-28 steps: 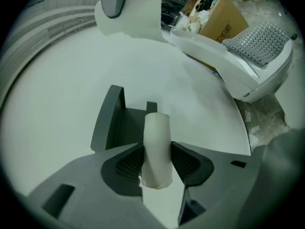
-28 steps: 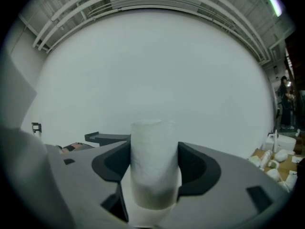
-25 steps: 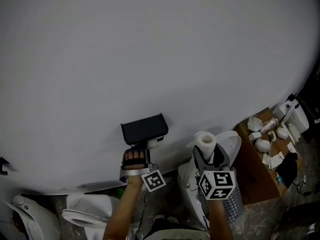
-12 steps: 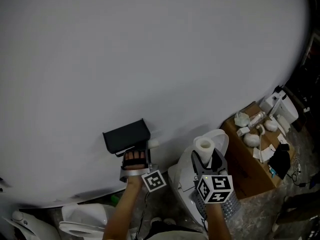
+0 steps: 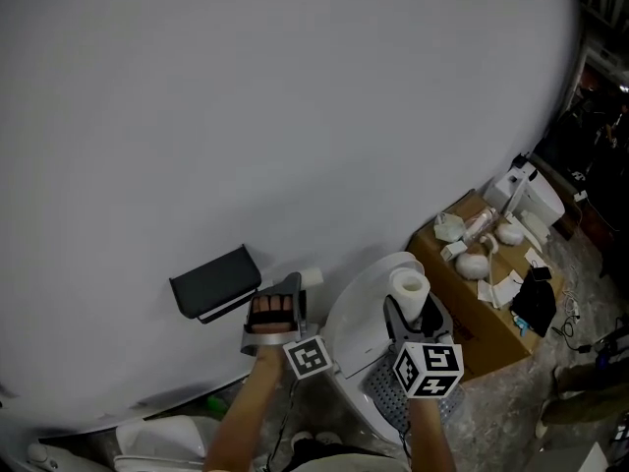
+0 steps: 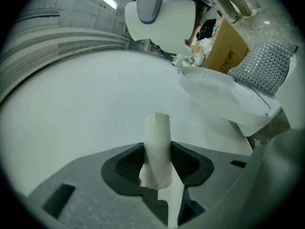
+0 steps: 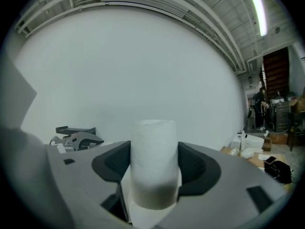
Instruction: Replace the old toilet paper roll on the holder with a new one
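Note:
The black paper holder (image 5: 214, 281) hangs on the white wall with no roll showing on it; the right gripper view has it far left (image 7: 76, 130). My left gripper (image 5: 295, 291) is to its right, shut on the thin, almost spent old roll (image 5: 310, 276). The left gripper view shows that old roll (image 6: 157, 147) upright, pinched between both pads. My right gripper (image 5: 413, 308) is further right, over the toilet, shut on the thick new white roll (image 5: 410, 287). That new roll (image 7: 153, 163) fills the span between the right gripper's jaws.
A white toilet (image 5: 356, 313) with its lid up stands below the grippers, a grey dotted mat (image 5: 385, 393) beside it. An open cardboard box (image 5: 474, 308) with white items sits at the right. Another toilet (image 5: 162, 442) is at the lower left.
Both grippers have moved right, away from the holder, each keeping its roll. The left gripper was directly under the holder a second ago; now it is clear of it.

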Motion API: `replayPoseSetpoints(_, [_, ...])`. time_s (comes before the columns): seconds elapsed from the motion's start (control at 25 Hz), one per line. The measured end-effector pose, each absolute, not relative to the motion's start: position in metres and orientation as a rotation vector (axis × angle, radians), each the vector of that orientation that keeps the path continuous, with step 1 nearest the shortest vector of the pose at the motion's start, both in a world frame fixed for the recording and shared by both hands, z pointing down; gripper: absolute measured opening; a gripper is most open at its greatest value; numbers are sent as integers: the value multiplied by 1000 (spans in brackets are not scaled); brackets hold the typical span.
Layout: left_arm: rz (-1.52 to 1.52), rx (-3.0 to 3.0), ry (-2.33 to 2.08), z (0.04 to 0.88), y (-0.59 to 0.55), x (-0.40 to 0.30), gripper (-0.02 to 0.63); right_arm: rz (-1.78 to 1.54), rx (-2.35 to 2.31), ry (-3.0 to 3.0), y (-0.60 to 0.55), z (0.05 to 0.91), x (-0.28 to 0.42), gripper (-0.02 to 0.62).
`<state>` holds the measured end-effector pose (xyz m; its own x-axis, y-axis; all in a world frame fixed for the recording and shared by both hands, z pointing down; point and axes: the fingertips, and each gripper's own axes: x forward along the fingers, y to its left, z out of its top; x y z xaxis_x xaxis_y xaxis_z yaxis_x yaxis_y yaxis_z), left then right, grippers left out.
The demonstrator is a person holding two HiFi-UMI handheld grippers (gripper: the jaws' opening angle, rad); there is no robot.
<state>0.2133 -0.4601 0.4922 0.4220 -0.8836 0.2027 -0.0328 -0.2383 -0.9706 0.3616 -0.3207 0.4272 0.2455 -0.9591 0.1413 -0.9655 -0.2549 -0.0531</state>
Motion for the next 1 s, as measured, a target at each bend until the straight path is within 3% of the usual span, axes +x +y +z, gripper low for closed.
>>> replayPoseSetpoints(0.28, [-748,-2053,899,455,-432,225,181,221,2460,-1888,-315,424,365,290])
replayPoseSetpoints(0.48, [-355,-2565,965,415,-414,201,181,230,2436,-1921,-322,426,352,290])
replayPoseSetpoints(1.0, [348,-2871,1369,364,-410,37,181,218,2299,-2085,-362,428,282,290])
